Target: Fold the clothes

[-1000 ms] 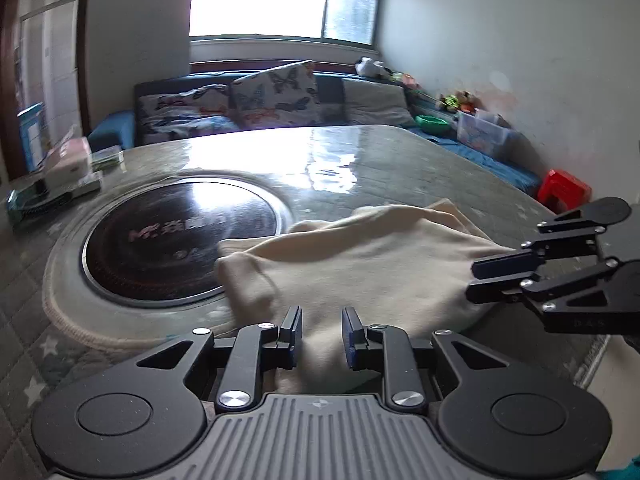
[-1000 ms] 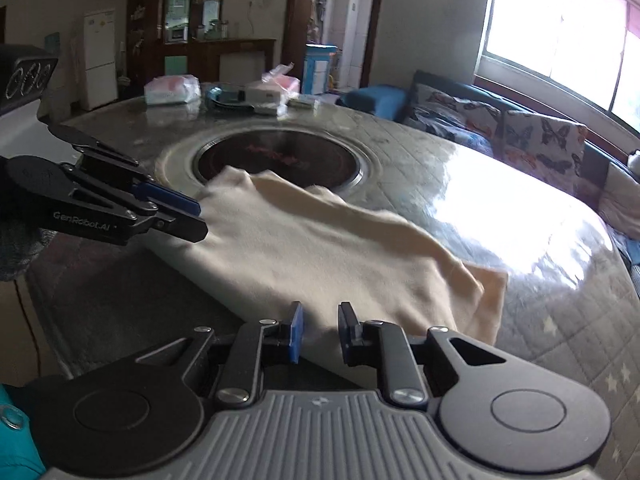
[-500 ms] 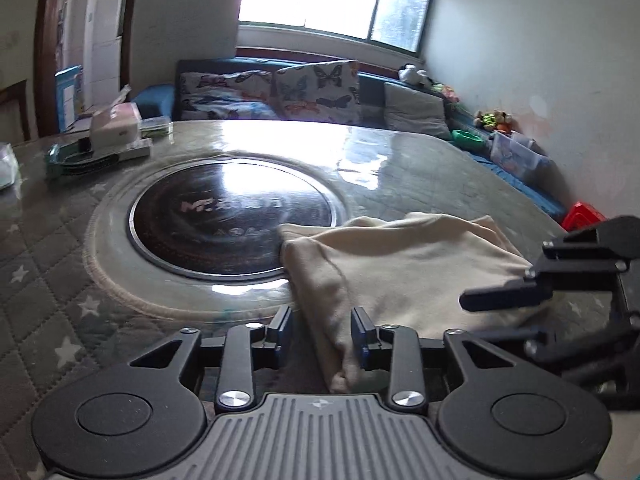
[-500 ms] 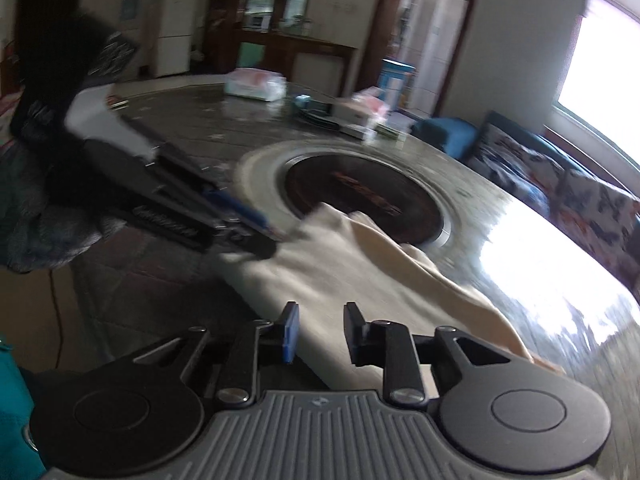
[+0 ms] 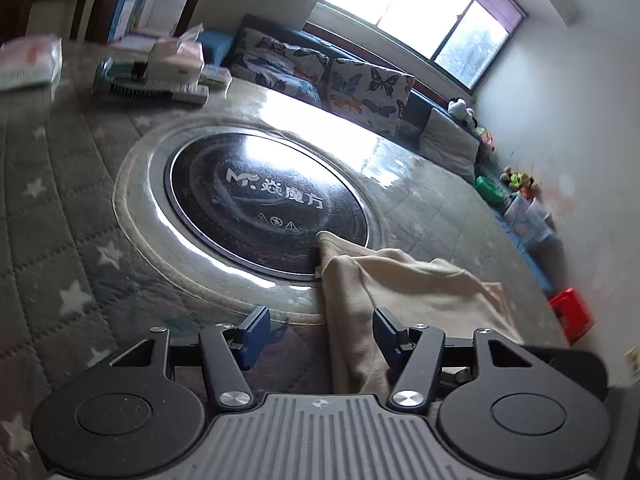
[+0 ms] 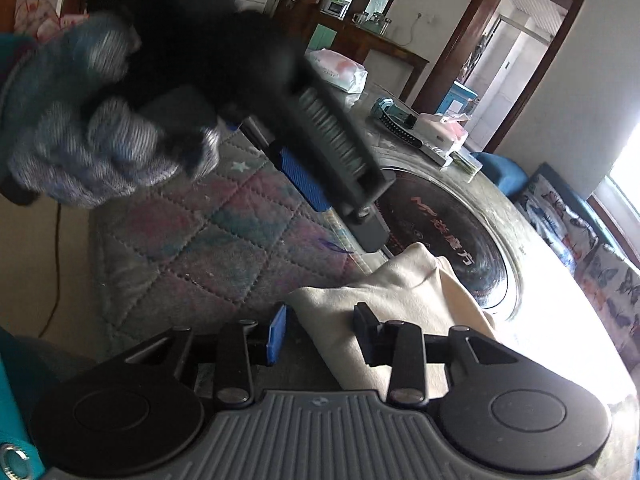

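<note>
Both grippers are hovering spread wide over a cream garment on the worktop.

The left gripper [image 5: 318,332] is gaping, its jaws straddling the garment [image 5: 404,292] without pinching it; the cloth's near end is running out of sight beneath the gripper body. The right gripper [image 6: 320,332] is likewise standing released over the same folded cloth. Beyond, the garment's far corner is lying on the hotplate [image 5: 264,204] set into the worktop [image 5: 60,216]. In the right wrist view a blurred gloved hand [image 6: 80,140] is covering much of the scene.
</note>
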### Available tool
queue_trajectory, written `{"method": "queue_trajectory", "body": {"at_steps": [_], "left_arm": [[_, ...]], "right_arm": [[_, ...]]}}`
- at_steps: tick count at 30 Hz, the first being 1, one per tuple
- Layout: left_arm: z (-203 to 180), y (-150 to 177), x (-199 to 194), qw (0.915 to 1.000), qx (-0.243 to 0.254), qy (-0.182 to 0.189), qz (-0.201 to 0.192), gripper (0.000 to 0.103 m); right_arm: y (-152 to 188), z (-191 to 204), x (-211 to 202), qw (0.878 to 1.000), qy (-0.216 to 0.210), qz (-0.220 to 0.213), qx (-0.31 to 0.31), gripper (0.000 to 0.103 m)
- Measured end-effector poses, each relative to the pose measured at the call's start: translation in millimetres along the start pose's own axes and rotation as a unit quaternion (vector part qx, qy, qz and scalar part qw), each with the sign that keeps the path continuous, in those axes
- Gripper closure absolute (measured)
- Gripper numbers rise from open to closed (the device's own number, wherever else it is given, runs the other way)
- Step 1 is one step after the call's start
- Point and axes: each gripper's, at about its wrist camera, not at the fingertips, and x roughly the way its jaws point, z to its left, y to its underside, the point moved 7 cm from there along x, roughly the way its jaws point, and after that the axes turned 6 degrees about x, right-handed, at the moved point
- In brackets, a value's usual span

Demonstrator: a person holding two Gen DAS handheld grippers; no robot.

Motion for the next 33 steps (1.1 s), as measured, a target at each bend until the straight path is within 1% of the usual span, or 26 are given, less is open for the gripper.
{"method": "queue_trajectory", "body": {"at_steps": [3, 6, 7, 10, 16, 20, 24, 28, 30, 31, 32, 33], "left_arm": [[2, -1, 5, 0.999, -0.04, 0.017, 0.008, 0.042], [4, -2, 10, 0.9964, -0.077, 0.031, 0.016, 0.041], [4, -3, 12, 0.9954, -0.088, 0.033, 0.019, 0.041], [5, -4, 15, 0.992, -0.117, 0.041, 0.024, 0.04], [5, -3, 24, 0.9845, -0.166, 0.049, 0.032, 0.039], [3, -2, 30, 0.9791, -0.192, 0.053, 0.038, 0.039], [-2, 1, 37, 0.9744, -0.211, 0.06, 0.049, 0.039], [-4, 0, 44, 0.9715, -0.223, 0.062, 0.05, 0.04], [-5, -1, 47, 0.9701, -0.227, 0.066, 0.053, 0.044], [-5, -1, 49, 0.9693, -0.23, 0.068, 0.055, 0.048], [-4, -1, 50, 0.9684, -0.233, 0.07, 0.056, 0.061], [-4, 0, 52, 0.9672, -0.236, 0.075, 0.058, 0.069]], "right_arm": [[-1, 0, 3, 1.0, 0.008, 0.002, 0.002, 0.07], [-2, -4, 2, 1.0, 0.005, -0.001, 0.021, 0.078], [-2, -6, 1, 1.0, 0.003, -0.002, 0.029, 0.082], [-6, -14, -3, 0.998, -0.01, -0.009, 0.06, 0.086], [-11, -32, -18, 0.991, -0.031, -0.03, 0.123, 0.088], [-11, -42, -25, 0.987, -0.037, -0.043, 0.148, 0.088], [-9, -48, -31, 0.985, -0.041, -0.053, 0.16, 0.088], [-7, -50, -37, 0.983, -0.046, -0.059, 0.166, 0.089], [-6, -51, -40, 0.982, -0.048, -0.062, 0.169, 0.089], [-5, -51, -41, 0.982, -0.05, -0.064, 0.171, 0.089], [-5, -52, -43, 0.982, -0.051, -0.065, 0.172, 0.089], [-4, -52, -44, 0.981, -0.052, -0.067, 0.173, 0.089]]}}
